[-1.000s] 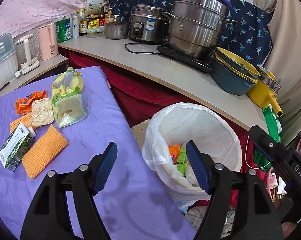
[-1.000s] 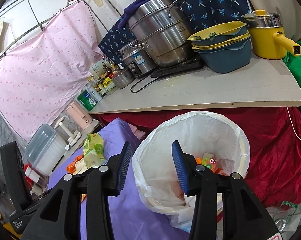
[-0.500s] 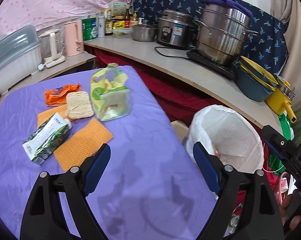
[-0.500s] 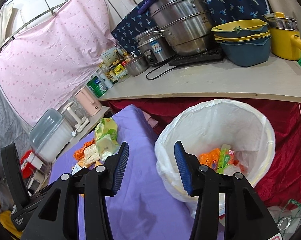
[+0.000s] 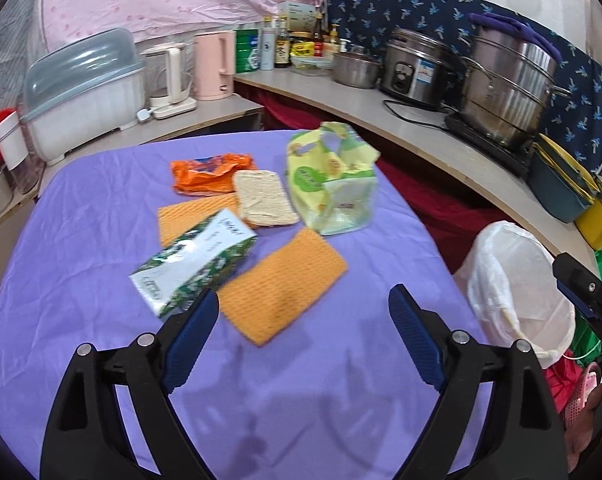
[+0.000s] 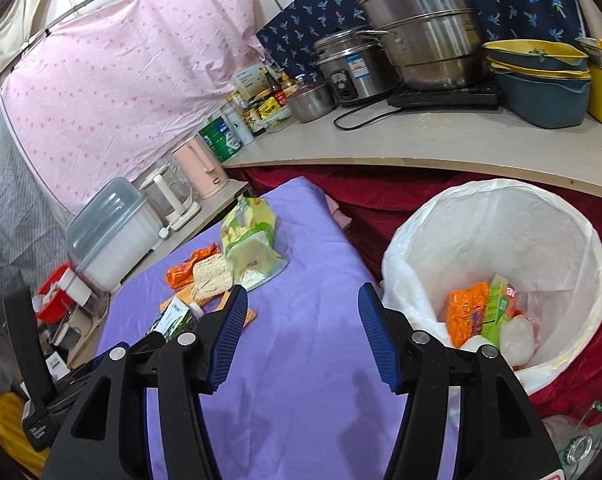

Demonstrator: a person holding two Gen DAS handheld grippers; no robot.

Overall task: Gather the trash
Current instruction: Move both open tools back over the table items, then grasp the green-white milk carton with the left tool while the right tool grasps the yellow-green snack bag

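Note:
On the purple table (image 5: 81, 248) lie a green-white carton (image 5: 193, 260), two orange cloths (image 5: 281, 288), an orange wrapper (image 5: 205, 172), a dry noodle block (image 5: 263, 198) and a yellow-green bag (image 5: 333, 184). My left gripper (image 5: 301, 332) is open and empty, just above the near orange cloth and right of the carton. The white-lined bin (image 6: 501, 264) stands right of the table and holds wrappers (image 6: 481, 312). My right gripper (image 6: 303, 332) is open and empty over the table's edge, left of the bin. The bin also shows in the left wrist view (image 5: 517, 292).
A curved counter (image 5: 421, 120) behind carries pots, a rice cooker (image 5: 417, 68), bottles and stacked blue-yellow bowls (image 6: 541, 80). A lidded box (image 5: 85, 92) and kettles (image 5: 213, 64) stand at the far left. Red cloth (image 6: 581, 360) hangs below the counter.
Both grippers have swung left, away from the bin and over the table. The left gripper now faces the trash on the table; both stay open and empty.

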